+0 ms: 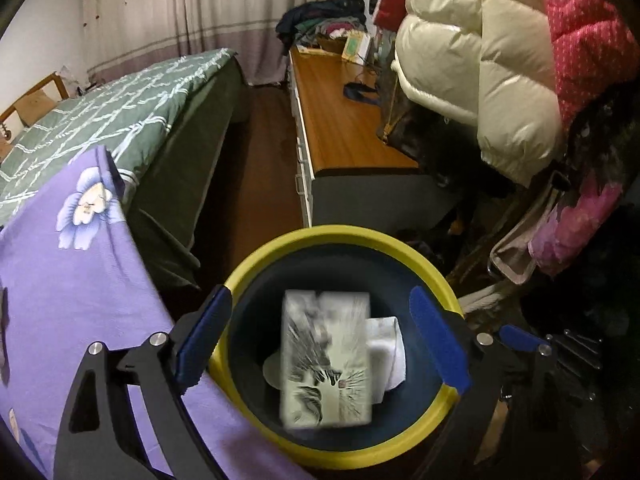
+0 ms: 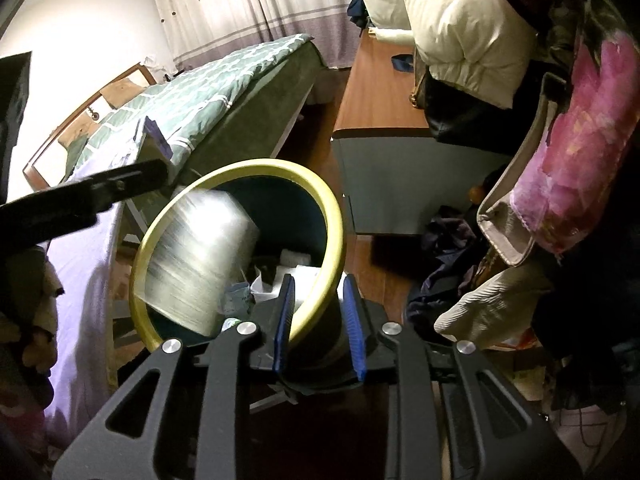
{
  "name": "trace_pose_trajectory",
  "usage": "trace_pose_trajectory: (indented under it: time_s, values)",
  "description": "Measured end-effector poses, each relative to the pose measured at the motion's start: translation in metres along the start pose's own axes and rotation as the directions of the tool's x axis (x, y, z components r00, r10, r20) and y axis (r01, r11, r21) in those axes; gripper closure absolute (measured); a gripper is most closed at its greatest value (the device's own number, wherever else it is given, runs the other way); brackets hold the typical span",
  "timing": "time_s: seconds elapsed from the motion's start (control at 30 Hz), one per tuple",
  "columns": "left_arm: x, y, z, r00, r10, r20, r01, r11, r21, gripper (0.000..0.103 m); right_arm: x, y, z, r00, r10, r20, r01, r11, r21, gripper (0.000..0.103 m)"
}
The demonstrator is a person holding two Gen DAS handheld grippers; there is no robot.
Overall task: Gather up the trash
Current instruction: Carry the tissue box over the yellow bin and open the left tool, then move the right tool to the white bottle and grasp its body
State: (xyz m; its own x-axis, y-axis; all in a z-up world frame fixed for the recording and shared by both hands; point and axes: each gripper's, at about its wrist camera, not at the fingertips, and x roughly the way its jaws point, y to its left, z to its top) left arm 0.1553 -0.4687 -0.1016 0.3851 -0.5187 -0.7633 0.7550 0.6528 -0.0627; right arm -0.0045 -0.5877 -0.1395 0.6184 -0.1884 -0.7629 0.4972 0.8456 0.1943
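A purple sheet (image 1: 80,280) lies left of the bin (image 1: 248,272). The left gripper (image 1: 320,340) hangs over the bin's mouth, jaws wide apart, a blurred box (image 1: 326,360) between and clear of them, above white paper (image 1: 386,348). The right gripper (image 2: 319,328) is clamped on the bin's yellow rim; coats (image 1: 460,60) crowd the right.
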Motion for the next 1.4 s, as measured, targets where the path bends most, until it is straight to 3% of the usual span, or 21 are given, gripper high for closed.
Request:
trace_pose_trajectory:
  time_s: [0.13, 0.4, 0.73, 0.9, 1.1, 1.4]
  values:
    - [-0.023, 0.022, -0.003, 0.999, 0.012, 0.035, -0.01, 0.999, -0.037, 0.014, 0.0, 0.004, 0.0, 1.0, 0.006, 0.0, -0.006, 1.0, -0.008, 0.078]
    - [-0.074, 0.1, -0.031, 0.99, 0.112, 0.087, -0.097, 0.982, -0.16, 0.014, 0.004, 0.038, 0.006, 0.999, 0.031, -0.01, -0.031, 0.997, -0.076, 0.078]
    - [-0.141, 0.206, -0.084, 0.951, 0.28, 0.13, -0.225, 0.917, -0.328, 0.013, 0.009, 0.101, 0.012, 0.999, 0.043, -0.026, -0.048, 0.98, -0.192, 0.077]
    - [-0.167, 0.26, -0.112, 0.918, 0.373, 0.132, -0.294, 0.866, -0.404, 0.012, 0.017, 0.137, 0.014, 0.998, 0.052, -0.047, -0.062, 0.966, -0.253, 0.077]
    - [-0.191, 0.33, -0.154, 0.88, 0.466, 0.096, -0.362, 0.786, -0.501, 0.012, 0.026, 0.194, 0.015, 0.995, 0.08, -0.066, -0.097, 0.94, -0.328, 0.077]
    - [-0.218, 0.428, -0.214, 0.781, 0.624, -0.026, -0.51, 0.613, -0.604, 0.012, 0.042, 0.32, 0.019, 0.976, 0.196, -0.099, -0.219, 0.863, -0.455, 0.077]
